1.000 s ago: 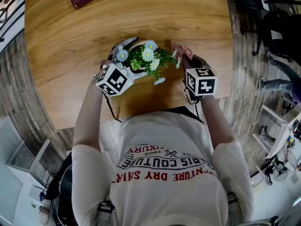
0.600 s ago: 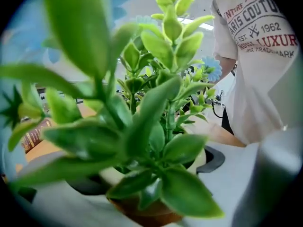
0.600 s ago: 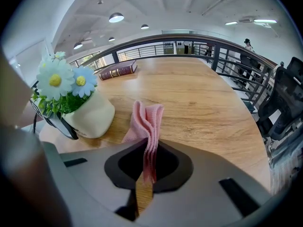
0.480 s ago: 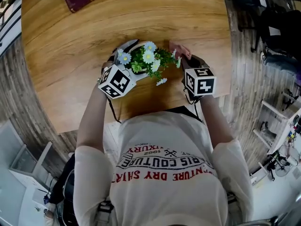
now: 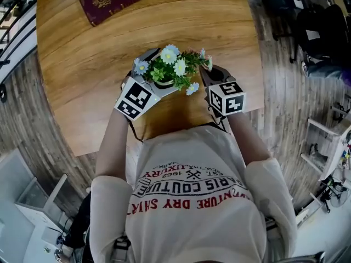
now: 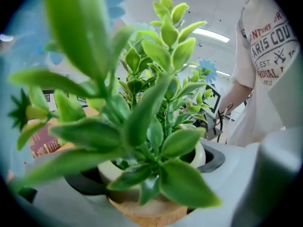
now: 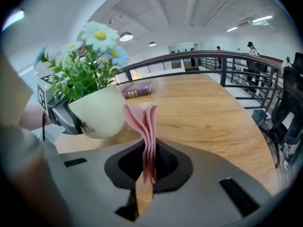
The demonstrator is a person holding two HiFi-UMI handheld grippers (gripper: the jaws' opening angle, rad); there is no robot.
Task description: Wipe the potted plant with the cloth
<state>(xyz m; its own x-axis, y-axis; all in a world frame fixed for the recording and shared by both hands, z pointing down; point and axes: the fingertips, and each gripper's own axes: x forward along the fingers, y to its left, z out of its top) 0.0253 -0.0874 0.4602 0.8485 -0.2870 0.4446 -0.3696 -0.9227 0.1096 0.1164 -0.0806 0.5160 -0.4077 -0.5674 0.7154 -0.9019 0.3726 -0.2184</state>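
Presently the left claw (image 5: 149, 76) is clamped on the white pot of the potted plant (image 5: 172, 70), its two jaws pressed to either side of the pot with the green leaves and daisy-like flowers rising above them, over the near part of the wooden counter (image 5: 82, 64). The right claw (image 7: 146, 161) is closed on a folded pink cloth (image 7: 144, 126), which stands upright between its jaws with its upper edge against the pot's side. A maroon booklet (image 5: 111, 0) lies well apart at the counter's far side.
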